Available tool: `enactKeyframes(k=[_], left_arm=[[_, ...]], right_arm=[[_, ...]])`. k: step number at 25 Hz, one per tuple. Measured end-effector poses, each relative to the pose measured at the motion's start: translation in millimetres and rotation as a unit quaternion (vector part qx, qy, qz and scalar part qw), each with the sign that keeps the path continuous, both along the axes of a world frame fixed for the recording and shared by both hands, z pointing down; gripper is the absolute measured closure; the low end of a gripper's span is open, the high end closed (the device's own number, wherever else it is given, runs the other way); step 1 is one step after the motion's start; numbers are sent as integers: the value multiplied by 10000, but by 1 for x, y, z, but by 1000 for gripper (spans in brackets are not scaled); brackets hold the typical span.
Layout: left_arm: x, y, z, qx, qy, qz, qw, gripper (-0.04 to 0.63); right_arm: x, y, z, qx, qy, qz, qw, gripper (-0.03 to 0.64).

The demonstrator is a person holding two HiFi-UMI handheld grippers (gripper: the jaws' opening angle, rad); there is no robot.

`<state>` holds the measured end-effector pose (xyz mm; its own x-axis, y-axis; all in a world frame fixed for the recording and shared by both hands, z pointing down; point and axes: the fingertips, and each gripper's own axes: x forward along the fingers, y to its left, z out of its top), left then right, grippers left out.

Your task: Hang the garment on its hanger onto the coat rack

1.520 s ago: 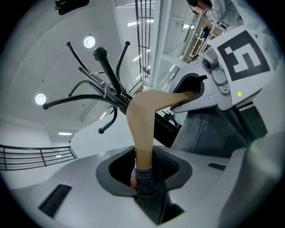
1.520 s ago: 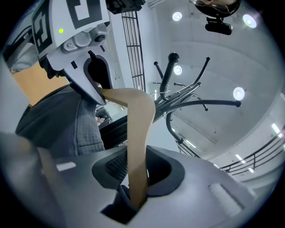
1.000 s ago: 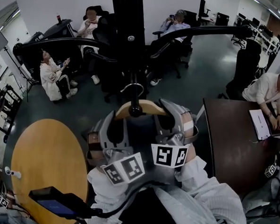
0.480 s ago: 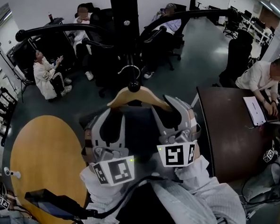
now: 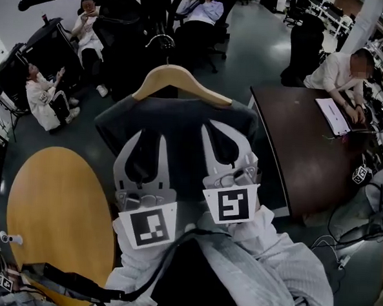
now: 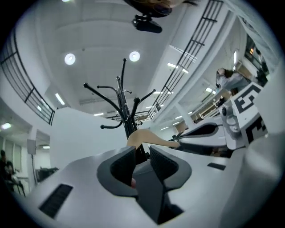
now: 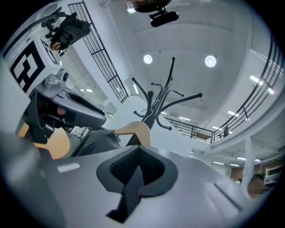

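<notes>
A wooden hanger (image 5: 183,82) carries a dark grey garment (image 5: 174,125); its metal hook (image 5: 161,41) sits up at the black coat rack (image 5: 155,1). My left gripper (image 5: 147,138) and right gripper (image 5: 226,130) stand side by side below the hanger, in front of the garment's chest, off the wood. In the left gripper view, the left gripper (image 6: 141,153) has a gap between its closing jaws with nothing in it; the hanger (image 6: 149,138) and rack (image 6: 126,111) lie beyond. The right gripper (image 7: 136,153) is shut on nothing, with the hanger (image 7: 136,130) and garment (image 7: 95,140) past it.
A round wooden table (image 5: 51,218) lies at my lower left. A dark rectangular table (image 5: 302,149) stands on the right, with a person (image 5: 342,71) working at its far end. Other people (image 5: 49,95) sit on chairs behind the rack. Cables run over the floor at lower right.
Both grippers have come off the hanger's shoulders and dropped back toward me. The hanger and garment now stay up by the rack. The right jaws have gone shut.
</notes>
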<state>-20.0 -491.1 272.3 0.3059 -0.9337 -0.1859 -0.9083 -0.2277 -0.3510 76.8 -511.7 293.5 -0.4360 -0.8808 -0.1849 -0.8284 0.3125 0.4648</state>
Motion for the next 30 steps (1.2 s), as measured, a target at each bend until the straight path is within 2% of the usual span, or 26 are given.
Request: enactKeyframes(k=[3,6,9,12,22,30], left_arm=[[3,5,11,-339,678,266,9968,571],[6,9,18,-560,993,522,9921,591],[9,14,24,-612,910,605,9921,591],[10,17,29,-623,837,580,9928,591],[17,13,36,-702,799,654,9922,591],[9,9,31,-646,894,535,9925,591]], right_arm=[[-3,12,5,-120,-337,-46,9993,615],[-2,18,9,-260,-662,-66,9974,615],[0,21,16,-458,-1005,-112,9938,615],[1,25,21,-541,-1140,-176,9919,615],[-4,28,25,-563,-978,-323,9931,617],[-3,26,24,-552,-936,-287,9937,617]])
